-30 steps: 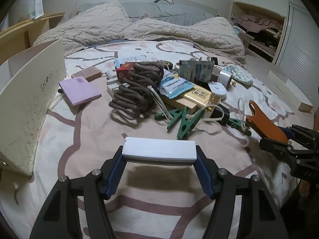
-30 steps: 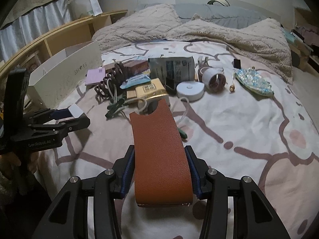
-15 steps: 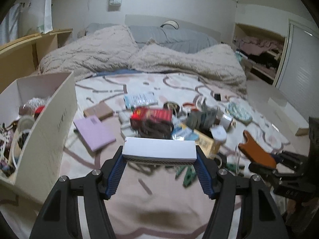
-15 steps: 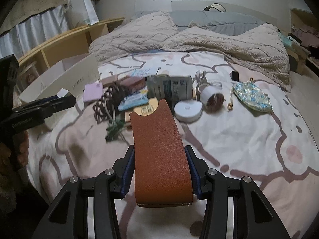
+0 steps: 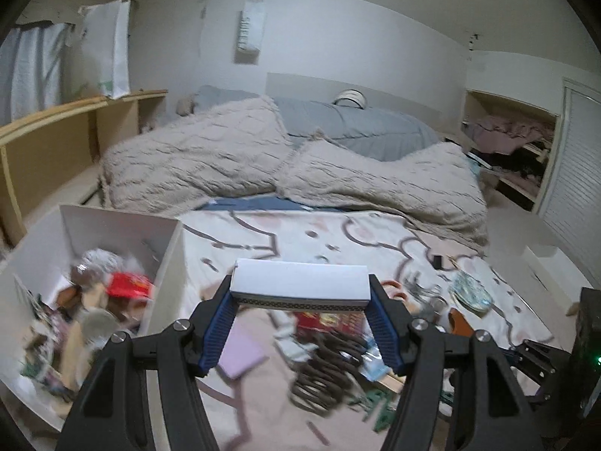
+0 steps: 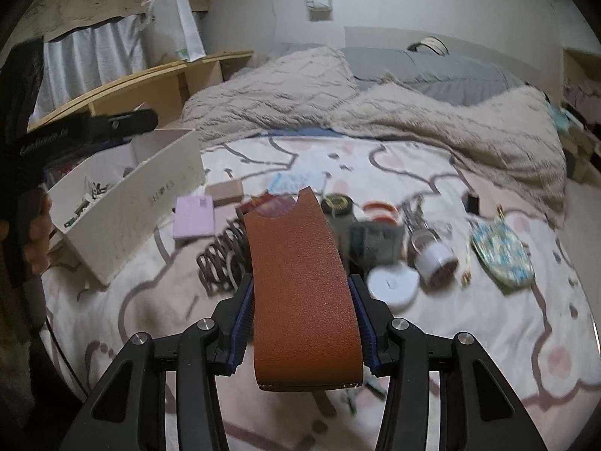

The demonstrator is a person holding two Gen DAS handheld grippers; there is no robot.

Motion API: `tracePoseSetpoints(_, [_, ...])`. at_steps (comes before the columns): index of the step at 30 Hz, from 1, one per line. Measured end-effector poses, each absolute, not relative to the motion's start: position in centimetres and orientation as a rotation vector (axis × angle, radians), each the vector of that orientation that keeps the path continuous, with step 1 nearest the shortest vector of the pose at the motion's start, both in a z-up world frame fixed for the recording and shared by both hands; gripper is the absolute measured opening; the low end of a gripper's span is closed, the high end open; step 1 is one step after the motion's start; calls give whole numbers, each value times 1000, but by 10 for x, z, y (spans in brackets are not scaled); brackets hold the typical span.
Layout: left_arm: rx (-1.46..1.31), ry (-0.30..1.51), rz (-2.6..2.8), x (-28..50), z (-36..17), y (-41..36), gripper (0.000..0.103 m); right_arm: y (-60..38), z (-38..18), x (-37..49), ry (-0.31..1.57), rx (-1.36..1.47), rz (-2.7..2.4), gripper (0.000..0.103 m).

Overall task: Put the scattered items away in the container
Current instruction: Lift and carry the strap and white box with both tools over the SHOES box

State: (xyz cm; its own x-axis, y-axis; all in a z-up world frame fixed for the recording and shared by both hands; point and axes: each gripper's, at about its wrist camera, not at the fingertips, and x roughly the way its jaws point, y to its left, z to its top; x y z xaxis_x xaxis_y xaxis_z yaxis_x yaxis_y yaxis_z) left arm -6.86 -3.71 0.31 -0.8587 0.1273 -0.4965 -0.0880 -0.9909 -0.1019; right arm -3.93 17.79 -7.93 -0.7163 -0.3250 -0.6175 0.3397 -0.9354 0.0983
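Left claw [image 5: 299,300] tilted downward above the bed [image 5: 338,240], clamped on a white box [image 5: 298,282], right claw [image 6: 302,323] angled down, gripping a brown leather case [image 6: 300,293], open container [image 5: 124,240] at left

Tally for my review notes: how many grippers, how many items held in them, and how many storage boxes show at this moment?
Grippers: 2 (left gripper, right gripper)
Held items: 2 (white carton, brown leather case)
Storage boxes: 1 (white storage box)
Total: 5
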Motion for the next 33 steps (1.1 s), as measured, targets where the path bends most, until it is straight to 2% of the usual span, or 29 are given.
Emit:
tracePoseSetpoints(8, [-786,-160,3029,-69,11,-91,66,130,-55,-61,37,841,-2577,49])
tracePoseSetpoints(18, [-917,-256,3138,-65,-13,-161,66,61,-36,-86,45,795,-2489,49])
tracePoseSetpoints(33, [-970,-289,3241,-50,-21,-218,66,-12,-20,-106,48,780,-2383,49])
